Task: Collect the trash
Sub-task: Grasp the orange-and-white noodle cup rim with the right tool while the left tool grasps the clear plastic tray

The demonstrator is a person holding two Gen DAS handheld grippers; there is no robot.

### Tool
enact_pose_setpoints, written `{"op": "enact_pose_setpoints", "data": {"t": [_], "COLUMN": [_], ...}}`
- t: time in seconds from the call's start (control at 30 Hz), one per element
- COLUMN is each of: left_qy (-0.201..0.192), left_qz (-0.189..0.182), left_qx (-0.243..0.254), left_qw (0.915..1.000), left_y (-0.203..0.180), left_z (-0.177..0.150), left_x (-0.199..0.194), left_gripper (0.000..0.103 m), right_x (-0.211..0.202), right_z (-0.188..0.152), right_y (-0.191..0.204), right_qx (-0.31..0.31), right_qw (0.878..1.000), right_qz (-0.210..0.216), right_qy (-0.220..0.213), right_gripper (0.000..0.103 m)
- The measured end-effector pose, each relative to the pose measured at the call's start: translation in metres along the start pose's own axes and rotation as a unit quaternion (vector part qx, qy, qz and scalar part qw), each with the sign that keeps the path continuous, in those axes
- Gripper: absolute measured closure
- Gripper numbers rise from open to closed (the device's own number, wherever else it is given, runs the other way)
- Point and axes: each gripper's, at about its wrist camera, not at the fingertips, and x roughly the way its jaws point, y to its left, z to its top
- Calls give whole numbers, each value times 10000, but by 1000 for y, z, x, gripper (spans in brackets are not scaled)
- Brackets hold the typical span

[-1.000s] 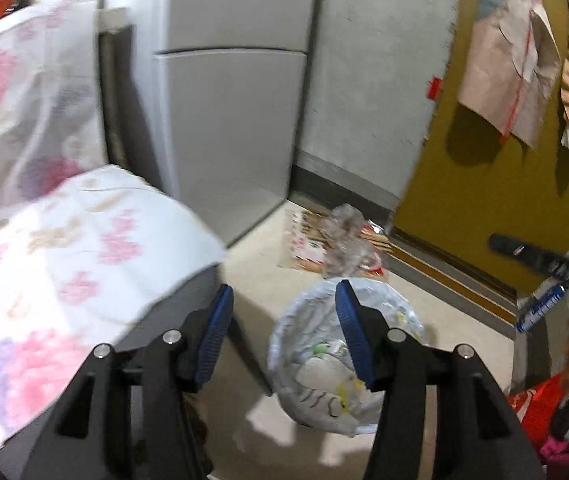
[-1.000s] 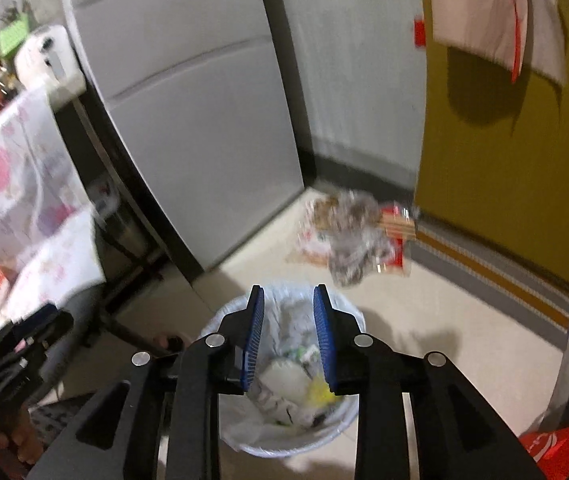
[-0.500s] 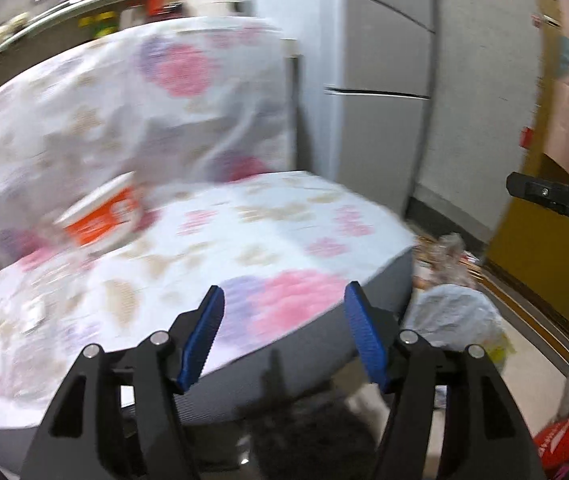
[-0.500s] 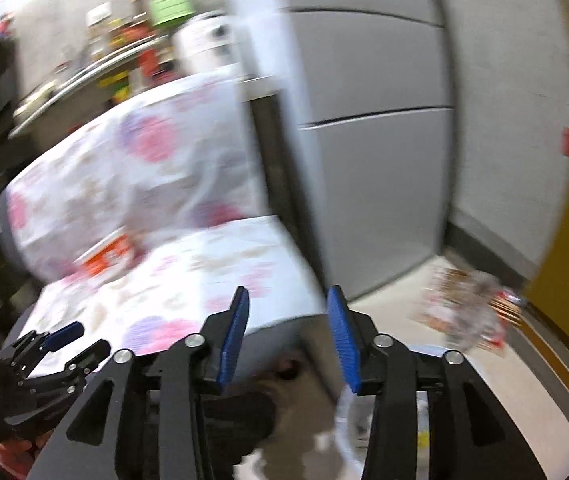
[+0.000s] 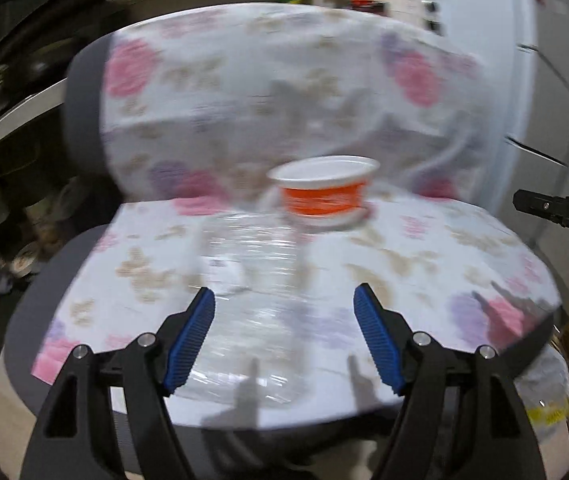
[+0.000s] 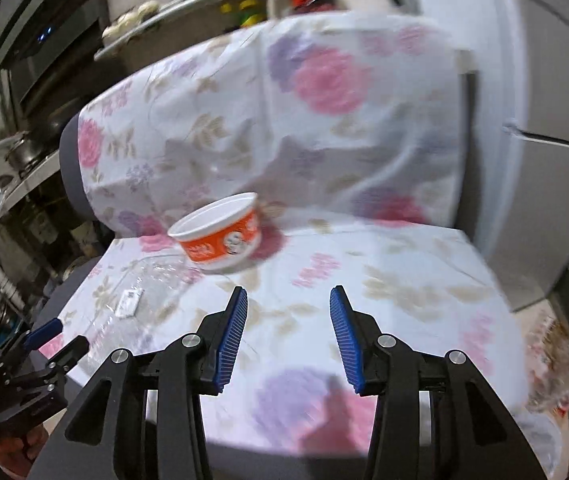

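Both hand-held grippers, left (image 5: 284, 336) opening, right (image 6: 288, 336) parted, hold nothing; orange instant-noodle cup (image 5: 324, 190) at twelve o'clock and clear plastic bottle (image 5: 252, 264) remain uncollected on the floral chair seat (image 5: 464, 264).

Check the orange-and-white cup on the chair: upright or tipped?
Upright: the orange-and-white paper cup stands on its base on the floral-covered chair seat, white rim upward. Contents not visible.

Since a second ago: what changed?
Both grippers swung from the trash bin to the floral-covered chair. Left gripper is opening over the clear plastic bottle; right gripper widened. Both remain empty; orange cup untouched.
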Motion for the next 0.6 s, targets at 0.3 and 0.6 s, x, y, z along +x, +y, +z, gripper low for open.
{"op": "enact_pose_setpoints", "data": {"t": [0.3, 0.6], "left_qy": [239, 553], "left_qz": [654, 236], "left_qx": [-506, -765], "left_qw": [9963, 9953], "left_y": [88, 109], "left_z": [22, 8], "left_x": [49, 78], "left_gripper": [33, 33], "right_x": [108, 179], "right_z": [53, 86], "right_y": [48, 57], "right_qx": [-78, 438], "right_qw": [9994, 9963], "right_qz": [135, 62], "right_qy": [315, 733], "right_gripper": [59, 59]}}
